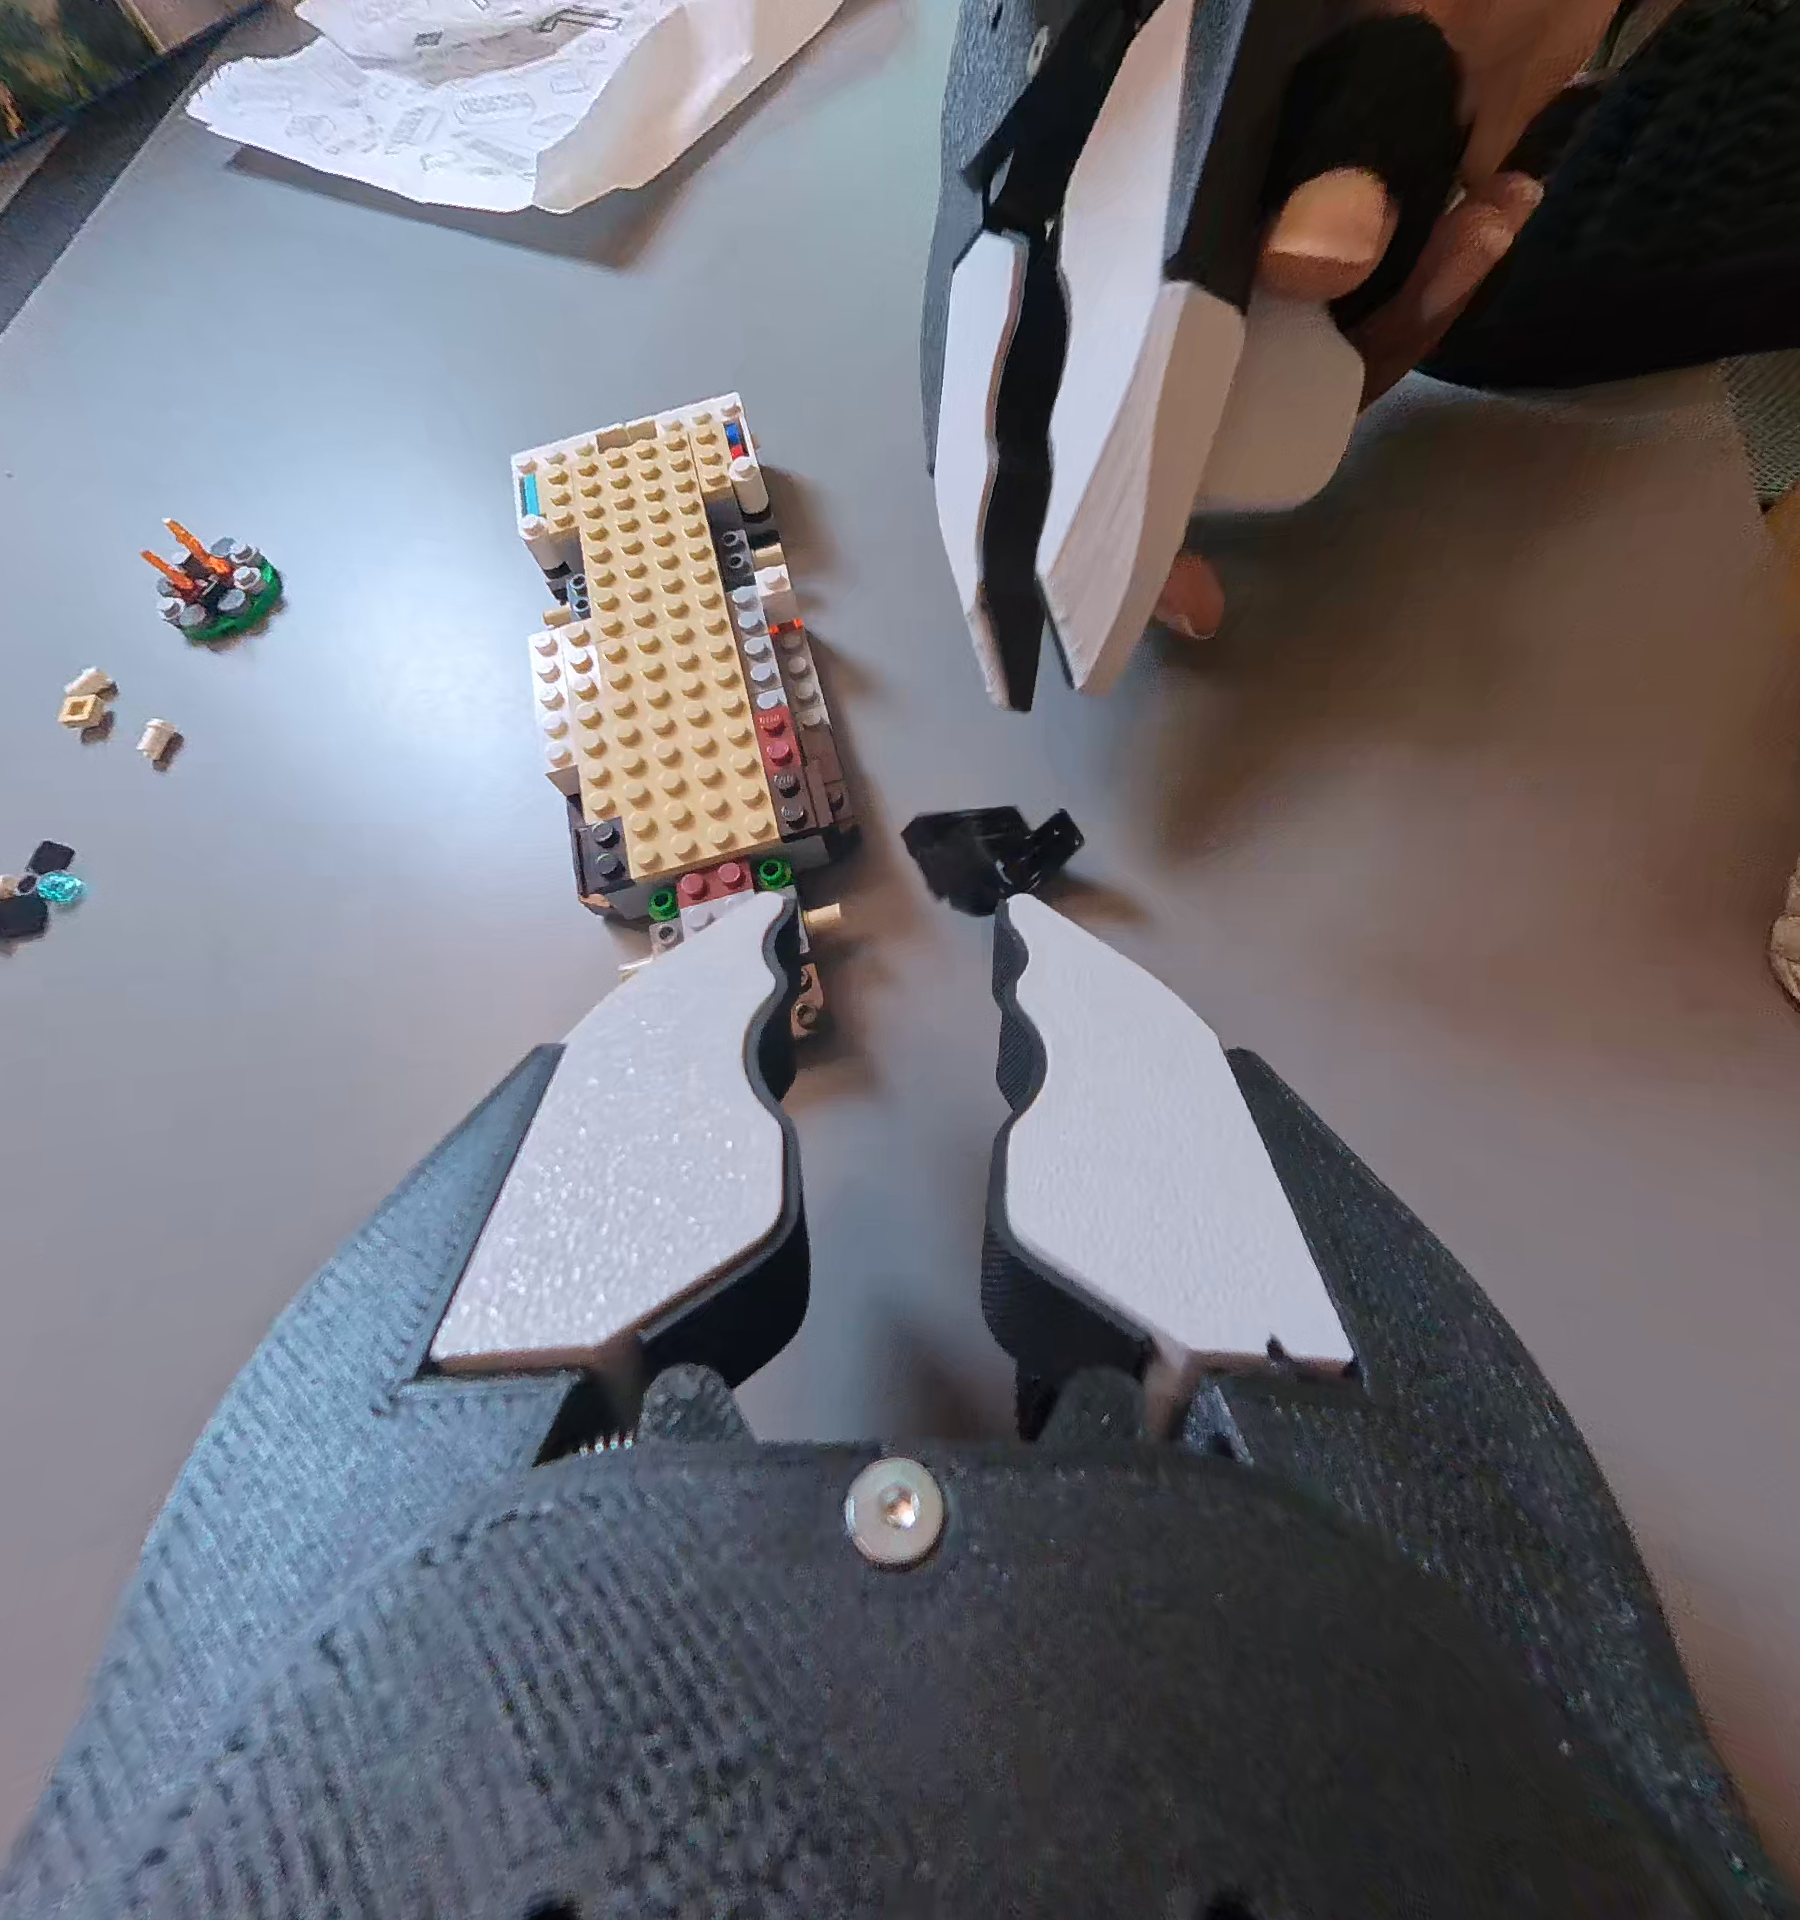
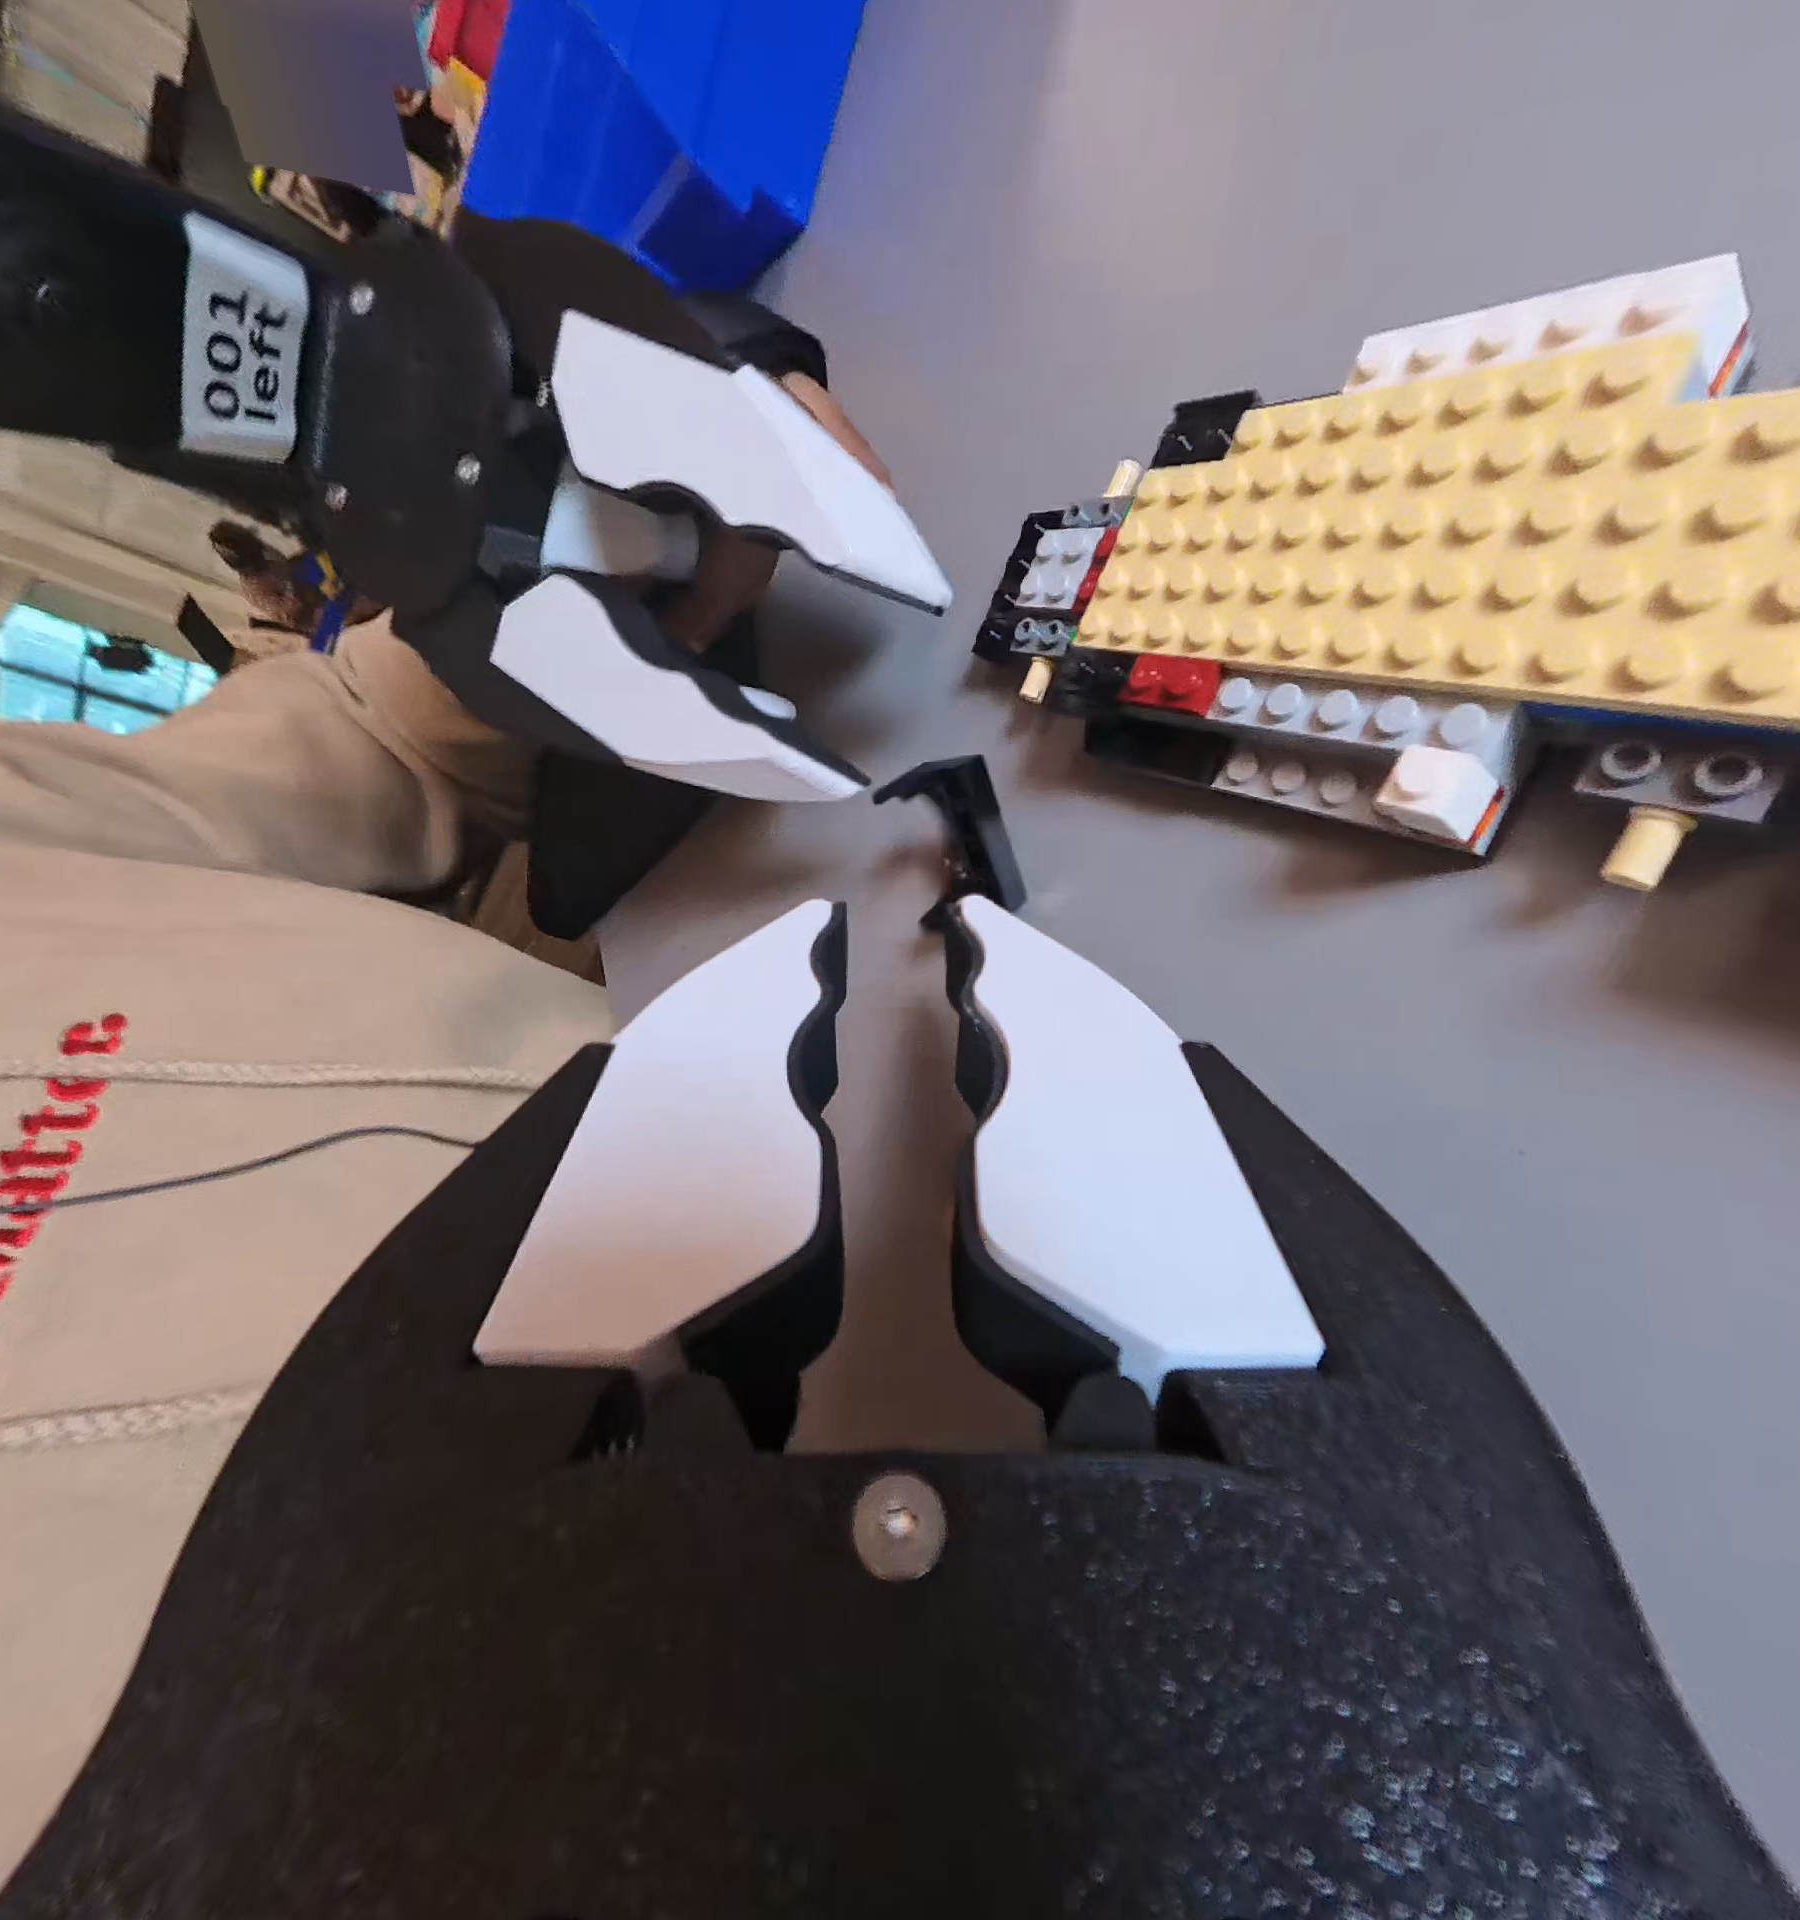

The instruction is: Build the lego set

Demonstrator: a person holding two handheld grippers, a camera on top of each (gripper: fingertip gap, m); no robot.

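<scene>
The small black angular plastic brick piece lay on the grey worktop, loose just beyond the left gripper, whose jaws stood apart and empty. At about two o'clock, the right gripper hovered with jaws narrowly apart, gripping nothing. The piece looked light, stiff and slippery; its flat sides seemed best to pinch. At eleven o'clock sat the tan studded brick model.

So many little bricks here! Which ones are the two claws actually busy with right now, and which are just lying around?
At the claws:
- small black piece, loose on the table between both sets of fingertips
- left gripper, open, holding nothing
- right gripper, open, holding nothing
- tan-topped brick model, beside the left fingertips

Lying farther off:
- green round piece with orange flames
- small tan bits
- paper bag
- blue bin
</scene>
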